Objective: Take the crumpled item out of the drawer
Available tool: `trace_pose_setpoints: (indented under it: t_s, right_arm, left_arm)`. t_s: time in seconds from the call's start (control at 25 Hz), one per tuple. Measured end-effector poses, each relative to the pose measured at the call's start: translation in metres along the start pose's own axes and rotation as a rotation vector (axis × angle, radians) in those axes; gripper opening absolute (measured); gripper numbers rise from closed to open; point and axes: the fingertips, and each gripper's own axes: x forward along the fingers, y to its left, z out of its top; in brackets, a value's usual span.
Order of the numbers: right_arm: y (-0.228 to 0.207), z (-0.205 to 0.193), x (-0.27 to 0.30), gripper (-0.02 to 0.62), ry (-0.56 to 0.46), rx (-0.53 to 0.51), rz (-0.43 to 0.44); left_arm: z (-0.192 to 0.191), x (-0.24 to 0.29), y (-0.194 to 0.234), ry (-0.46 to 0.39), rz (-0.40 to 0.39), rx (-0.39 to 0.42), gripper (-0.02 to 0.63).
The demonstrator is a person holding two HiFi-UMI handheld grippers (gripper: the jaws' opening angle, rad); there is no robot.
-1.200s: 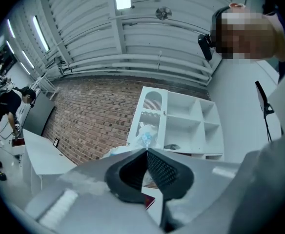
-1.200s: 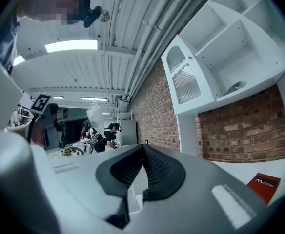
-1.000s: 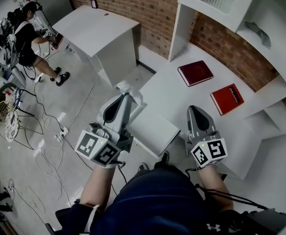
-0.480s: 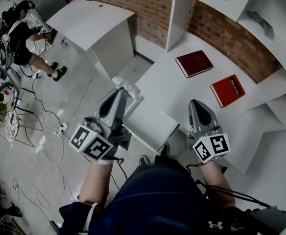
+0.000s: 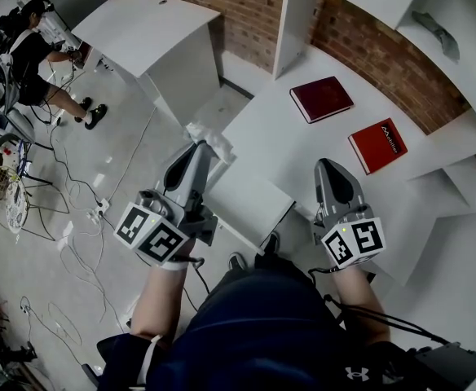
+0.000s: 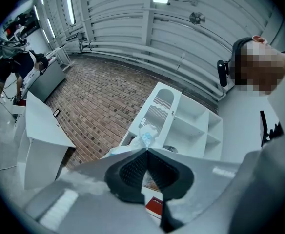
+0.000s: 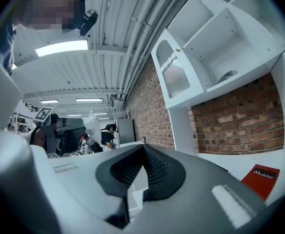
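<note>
My left gripper [image 5: 202,147] is shut on a crumpled white item [image 5: 209,137], which sticks out past its tips, held in the air over the floor by the desk's left corner. The left gripper view has the same item [image 6: 145,137] pinched at the closed tips [image 6: 146,149]. The open white drawer [image 5: 248,207] juts out from the desk front between the two grippers. Over the desk's near edge my right gripper [image 5: 328,166] is shut with nothing in it; its jaws [image 7: 143,148] meet in the right gripper view, where the left gripper's item [image 7: 91,124] also shows.
Two red books [image 5: 322,98] [image 5: 378,145] lie on the white desk [image 5: 279,149]. White shelving [image 5: 434,39] rises at the right against a brick wall. A white side table [image 5: 158,35] stands at the far left, with a person [image 5: 34,55] beyond it and cables [image 5: 83,235] across the floor.
The left gripper, still shut on the crumpled item, has drifted slightly up and left of the drawer. The right gripper has hardly moved. The head view has shifted a little.
</note>
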Motion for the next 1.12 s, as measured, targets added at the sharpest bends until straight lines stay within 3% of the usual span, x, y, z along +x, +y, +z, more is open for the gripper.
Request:
trace_pose_setpoints:
  t_s: [0.36, 1.12]
  right_arm:
    - [0.008, 0.006, 0.001, 0.002, -0.016, -0.003, 0.029]
    - [0.006, 0.004, -0.001, 0.002, -0.021, 0.011, 0.005]
  left_arm:
    - [0.0, -0.003, 0.005, -0.005, 0.014, -0.001, 0.003]
    - [-0.008, 0.002, 0.0, 0.029, -0.015, 0.009, 0.003]
